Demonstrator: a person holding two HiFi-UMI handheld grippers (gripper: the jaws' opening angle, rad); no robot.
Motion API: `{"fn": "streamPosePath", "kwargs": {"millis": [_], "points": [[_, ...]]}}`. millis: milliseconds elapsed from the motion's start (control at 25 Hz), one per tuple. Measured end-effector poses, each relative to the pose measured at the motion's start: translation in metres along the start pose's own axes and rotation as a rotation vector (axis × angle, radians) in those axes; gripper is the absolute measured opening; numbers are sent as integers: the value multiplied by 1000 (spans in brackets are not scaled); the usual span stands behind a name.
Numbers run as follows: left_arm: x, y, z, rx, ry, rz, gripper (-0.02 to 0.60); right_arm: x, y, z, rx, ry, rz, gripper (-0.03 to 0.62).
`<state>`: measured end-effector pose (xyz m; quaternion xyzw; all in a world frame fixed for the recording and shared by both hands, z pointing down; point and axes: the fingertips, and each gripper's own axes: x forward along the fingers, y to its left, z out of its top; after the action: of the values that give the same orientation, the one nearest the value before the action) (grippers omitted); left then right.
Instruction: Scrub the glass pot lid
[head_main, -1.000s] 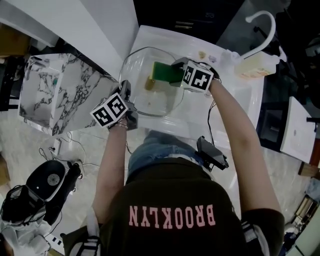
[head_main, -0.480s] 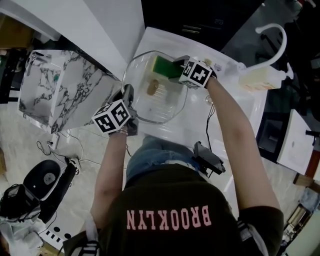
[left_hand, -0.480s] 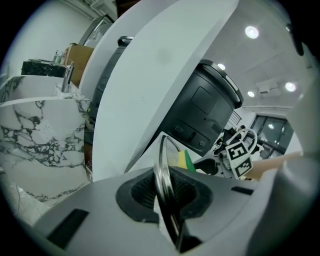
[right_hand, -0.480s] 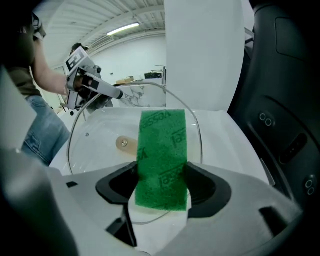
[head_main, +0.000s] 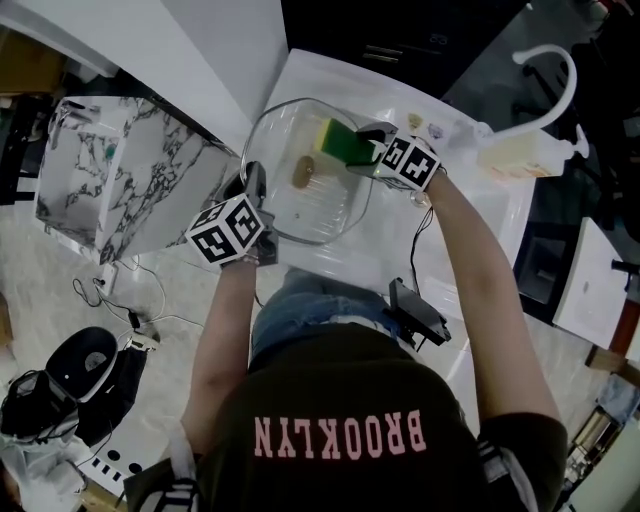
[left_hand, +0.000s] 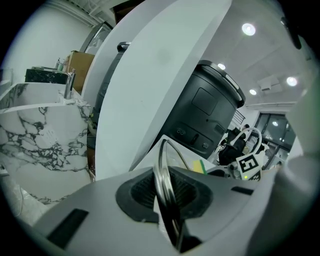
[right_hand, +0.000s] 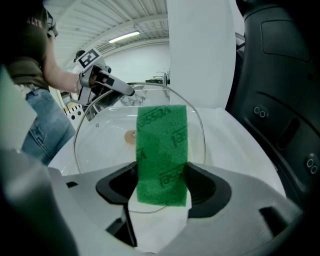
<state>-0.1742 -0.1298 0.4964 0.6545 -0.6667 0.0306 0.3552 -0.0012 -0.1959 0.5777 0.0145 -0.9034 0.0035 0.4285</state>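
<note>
The round glass pot lid (head_main: 305, 170) with a metal rim is held over the white counter (head_main: 400, 230). My left gripper (head_main: 255, 190) is shut on the lid's near-left rim (left_hand: 162, 175). A green and yellow scrub sponge (head_main: 343, 142) sits against the lid's far right part, with my right gripper (head_main: 368, 150) shut on it. In the right gripper view the sponge's green face (right_hand: 161, 155) stands between the jaws over the lid (right_hand: 105, 145). The left gripper (right_hand: 107, 82) shows at the lid's far edge there.
A marbled white block (head_main: 120, 180) stands left of the counter. A white faucet (head_main: 555, 70) and a soap bottle (head_main: 520, 155) are at the far right. A large dark appliance (left_hand: 210, 115) is behind the counter. A black device (head_main: 420, 312) hangs at the person's waist.
The right gripper has slid the sponge a little right and nearer across the lid. The left gripper holds the rim as before.
</note>
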Motion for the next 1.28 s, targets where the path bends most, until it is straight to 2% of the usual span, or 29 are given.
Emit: {"fn": "streamPosePath", "kwargs": {"millis": [240,440,640,920,1080,1280], "points": [[1,0,0,5,-1,6,28,-3,15,-8,-11,18,8,282],[1,-1,1,3,-3,6,26,-1,35,-16,-45,87,20,282],[1,-2,1,-2,-7,7,28,-2,55,-24,-16,169,50,282],[1,-4,-2,-1,-4,-2,27,1,78,-27,103,230,73,282],[0,-5,-3,1,-7,-5,28,2,100,-28,210,249,136,282],[-1,-4,-3,4,-6,-9,28,2,112,-23,308,277,77,282]]}}
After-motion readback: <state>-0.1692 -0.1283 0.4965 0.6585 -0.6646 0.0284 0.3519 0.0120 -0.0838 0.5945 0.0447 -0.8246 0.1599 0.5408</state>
